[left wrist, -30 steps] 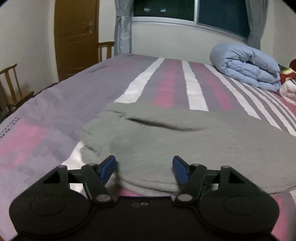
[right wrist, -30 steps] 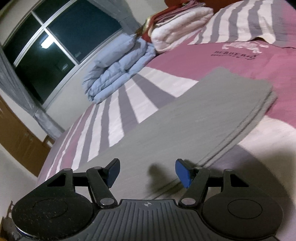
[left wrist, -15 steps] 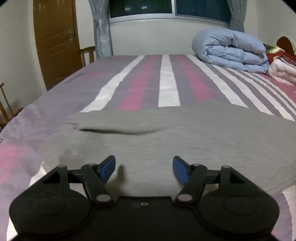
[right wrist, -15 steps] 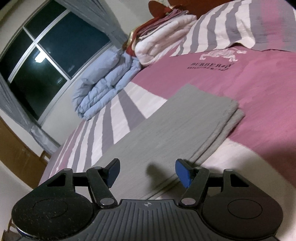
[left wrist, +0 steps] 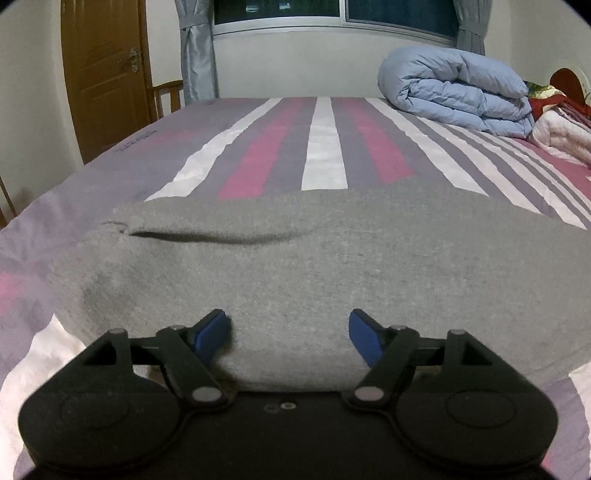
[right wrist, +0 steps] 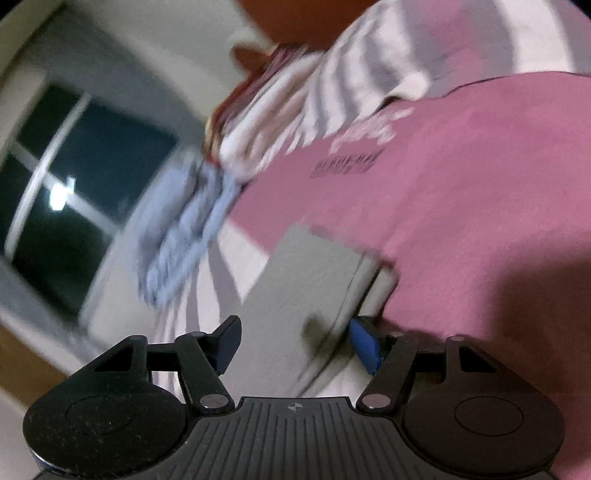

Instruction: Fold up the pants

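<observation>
Grey pants lie flat on a striped bed, with a dark pocket slit near their left end. My left gripper is open just above the near edge of the pants, with nothing between its blue pads. In the blurred right wrist view the folded leg end of the pants lies ahead. My right gripper is open over that end and holds nothing.
A rolled blue duvet and folded blankets sit at the far right of the bed. A wooden door and a chair stand at the far left. A window is behind.
The left gripper has swung to face the pants squarely and moved closer. The right gripper has moved along the leg toward its end and tilted; its view is now blurred. Both stay open.
</observation>
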Available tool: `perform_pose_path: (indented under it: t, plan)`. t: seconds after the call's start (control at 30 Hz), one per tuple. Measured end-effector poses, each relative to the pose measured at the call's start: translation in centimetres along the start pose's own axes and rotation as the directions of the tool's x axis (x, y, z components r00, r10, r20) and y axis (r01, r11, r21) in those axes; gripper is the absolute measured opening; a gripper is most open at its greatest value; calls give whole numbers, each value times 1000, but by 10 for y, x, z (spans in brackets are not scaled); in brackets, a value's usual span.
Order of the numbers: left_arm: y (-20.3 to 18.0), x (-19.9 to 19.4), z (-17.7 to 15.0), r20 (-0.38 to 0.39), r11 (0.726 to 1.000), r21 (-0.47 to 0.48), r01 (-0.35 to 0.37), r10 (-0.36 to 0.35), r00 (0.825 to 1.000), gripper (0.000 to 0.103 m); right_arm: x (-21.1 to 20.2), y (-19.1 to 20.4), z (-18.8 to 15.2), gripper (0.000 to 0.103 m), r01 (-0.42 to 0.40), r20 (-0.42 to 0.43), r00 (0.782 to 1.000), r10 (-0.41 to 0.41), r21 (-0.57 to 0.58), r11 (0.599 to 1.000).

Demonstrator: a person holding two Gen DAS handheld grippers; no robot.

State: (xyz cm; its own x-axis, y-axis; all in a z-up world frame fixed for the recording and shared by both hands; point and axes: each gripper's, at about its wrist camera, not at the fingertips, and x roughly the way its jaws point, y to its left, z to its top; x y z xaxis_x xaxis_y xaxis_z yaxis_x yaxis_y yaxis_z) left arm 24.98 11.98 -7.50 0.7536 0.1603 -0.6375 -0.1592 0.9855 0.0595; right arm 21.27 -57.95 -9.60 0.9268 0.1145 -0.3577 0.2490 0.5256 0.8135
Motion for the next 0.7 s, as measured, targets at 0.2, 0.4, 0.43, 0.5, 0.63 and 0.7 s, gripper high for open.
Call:
perform_pose_path:
  t: [0.2, 0.4, 0.43, 0.5, 0.63, 0.7]
  plan:
    - [1, 0, -4, 14, 1000, -7, 8, -8, 1000, 68, -5, -13, 9, 66, -4, -22, 1000, 7, 124, 992]
    - [1, 1, -4, 12, 1000, -15, 12, -12, 1000, 68, 4, -13, 16, 57, 18, -6, 1000, -17, 121, 992]
    - [2, 1, -4, 12, 1000, -17, 14, -14, 1000, 68, 5, -13, 14, 48, 37, -7, 999, -36, 103, 994]
    - [2, 1, -4, 11, 1000, -21, 16, -16, 1000, 68, 10, -20, 12, 35, 70, -19, 997, -68, 114, 991]
    - [3, 1, -5, 9, 1000, -19, 18, -18, 1000, 68, 0, -28, 17, 30, 80, -26, 997, -76, 198, 977]
    - [3, 1, -6, 10, 1000, -22, 19, -19, 1000, 68, -3, -30, 15, 30, 81, -44, 996, -73, 216, 973]
